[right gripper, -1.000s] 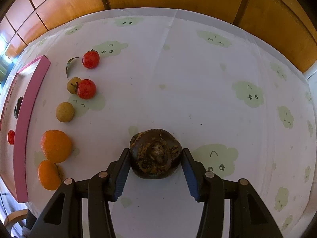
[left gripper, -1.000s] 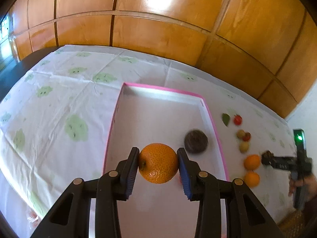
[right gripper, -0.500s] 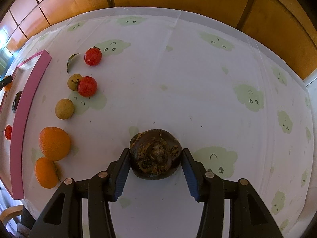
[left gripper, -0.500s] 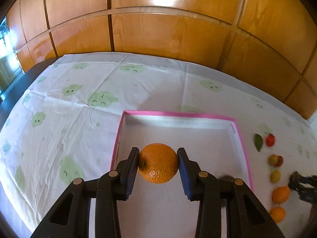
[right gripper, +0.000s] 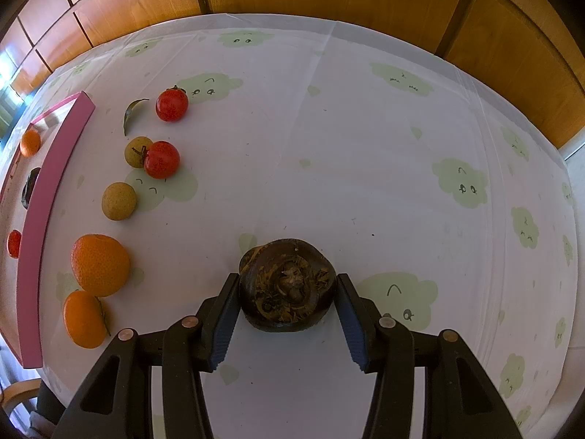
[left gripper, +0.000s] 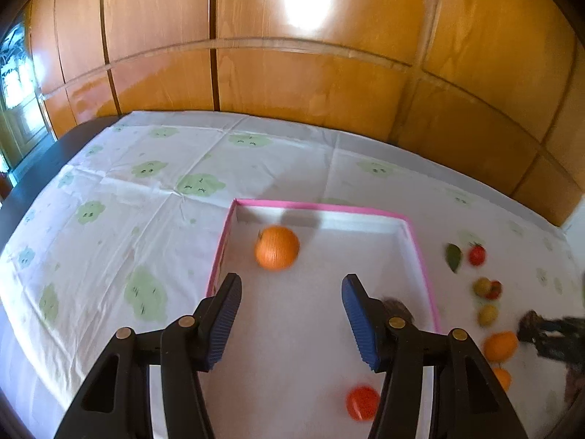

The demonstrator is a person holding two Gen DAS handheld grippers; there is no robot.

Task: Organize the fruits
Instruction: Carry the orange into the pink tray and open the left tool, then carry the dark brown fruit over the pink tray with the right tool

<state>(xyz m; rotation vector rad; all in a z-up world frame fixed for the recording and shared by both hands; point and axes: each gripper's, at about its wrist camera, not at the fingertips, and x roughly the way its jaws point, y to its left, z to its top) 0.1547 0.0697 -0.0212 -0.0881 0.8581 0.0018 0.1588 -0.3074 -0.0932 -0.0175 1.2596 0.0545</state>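
In the left wrist view an orange (left gripper: 276, 247) lies blurred near the far left corner of the pink-rimmed white tray (left gripper: 318, 205). My left gripper (left gripper: 291, 311) hangs over the tray behind it, jaws opening, nothing between them. A small red fruit (left gripper: 362, 402) and a dark fruit (left gripper: 398, 307) also lie in the tray. In the right wrist view my right gripper (right gripper: 287, 307) is shut on a dark brown round fruit (right gripper: 289, 285) above the tablecloth. Two oranges (right gripper: 99, 264), two red fruits (right gripper: 172, 105) and two tan fruits (right gripper: 119, 200) lie left of it.
A green leaf (right gripper: 131, 113) lies by the far red fruit. The tray's pink rim (right gripper: 44, 197) runs along the left edge of the right wrist view. A wooden panelled wall (left gripper: 292, 73) backs the table, whose cloth (right gripper: 365, 146) has green cloud prints.
My left gripper has opened and let go of the orange, which now lies in the tray's far left corner. The left view shifted over the tray. The right gripper kept still with its dark fruit.
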